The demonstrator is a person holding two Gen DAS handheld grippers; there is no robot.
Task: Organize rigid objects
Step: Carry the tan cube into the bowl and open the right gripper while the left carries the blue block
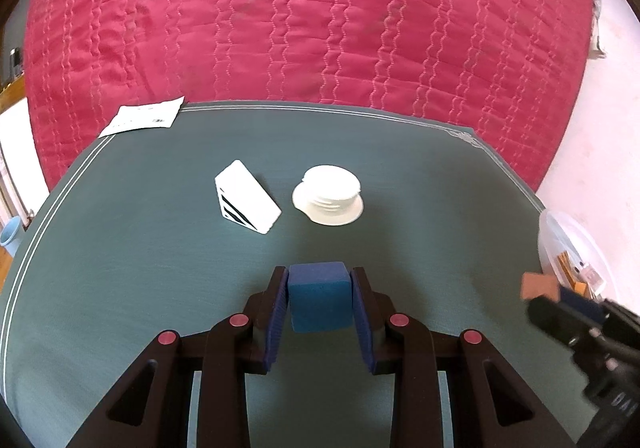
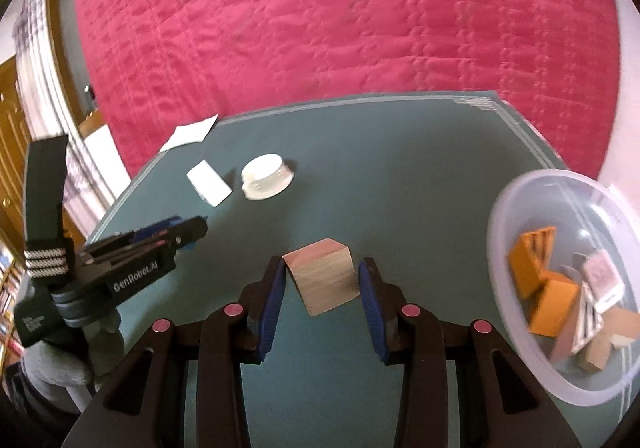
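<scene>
My left gripper (image 1: pixel 319 275) is shut on a blue cube (image 1: pixel 319 296), held above the green cloth. My right gripper (image 2: pixel 322 268) is shut on a tan wooden cube (image 2: pixel 325 277), tilted between the blue pads. From the left wrist view the right gripper (image 1: pixel 554 294) shows blurred at the right edge with the wooden cube (image 1: pixel 538 285). From the right wrist view the left gripper (image 2: pixel 192 234) shows at the left. A white wedge block (image 1: pixel 246 198) (image 2: pixel 209 182) and a white round ridged piece (image 1: pixel 328 195) (image 2: pixel 267 176) lie on the cloth.
A clear plastic bowl (image 2: pixel 504 232) (image 1: pixel 550 236) at the cloth's right edge holds several orange, wooden and white pieces. A white paper (image 1: pixel 142 119) (image 2: pixel 190 136) lies at the cloth's far left corner. Pink quilted bedding (image 1: pixel 320 16) surrounds the green cloth (image 1: pixel 400 176).
</scene>
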